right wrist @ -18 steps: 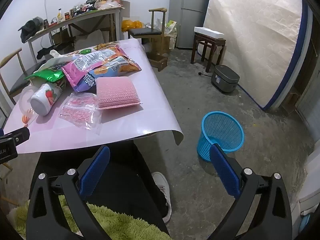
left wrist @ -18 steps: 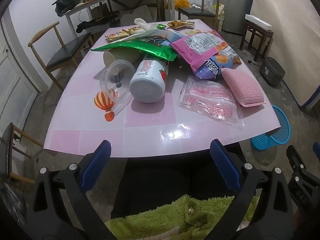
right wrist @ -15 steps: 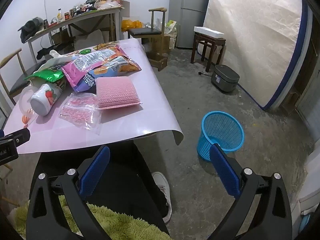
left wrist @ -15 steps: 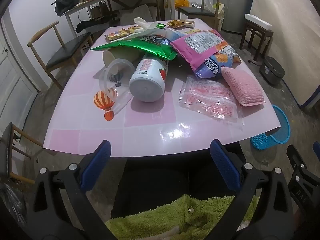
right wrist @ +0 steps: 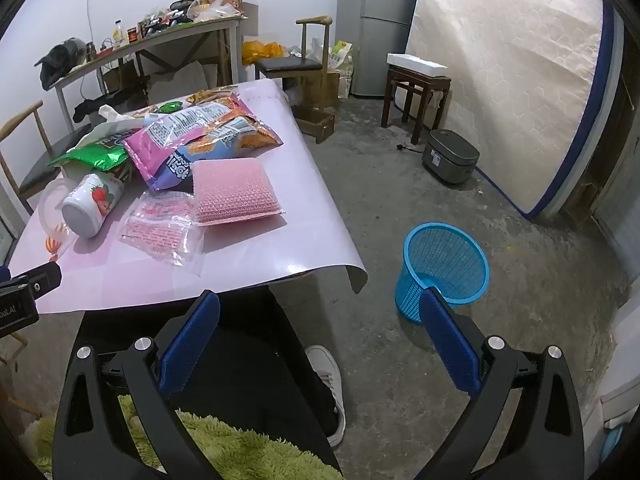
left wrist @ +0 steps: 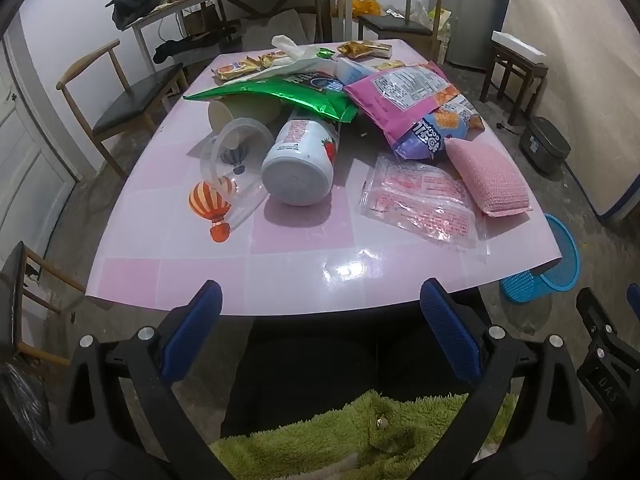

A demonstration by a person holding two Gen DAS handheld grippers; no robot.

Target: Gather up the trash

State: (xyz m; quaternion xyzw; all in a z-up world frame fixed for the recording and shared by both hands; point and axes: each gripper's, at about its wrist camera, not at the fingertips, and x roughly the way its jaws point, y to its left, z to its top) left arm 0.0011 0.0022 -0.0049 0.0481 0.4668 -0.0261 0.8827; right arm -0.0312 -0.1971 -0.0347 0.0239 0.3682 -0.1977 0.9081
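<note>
Well, each hand-held gripper, left (left wrist: 320,328) and right (right wrist: 320,332), gapes empty short of the littered table (left wrist: 304,272)

From my left wrist view, the pink table's near corner hides most of the blue mesh plastic basket (left wrist: 560,268). The white paper cup (left wrist: 224,114) lies half buried under the green foil bag (left wrist: 276,94).

**A lived-in room at home, part dining space, part storage**

A pink-tiled worktop (left wrist: 304,280) strewn with snack wrappers stands among wooden chairs (left wrist: 120,96) on a bare concrete floor (right wrist: 420,216). A mattress (right wrist: 508,80) leans against the wall beside a grey fridge (right wrist: 384,20). A rice cooker (right wrist: 450,156) sits on the floor, and a cluttered side table (right wrist: 160,38) lines the white wall.
</note>
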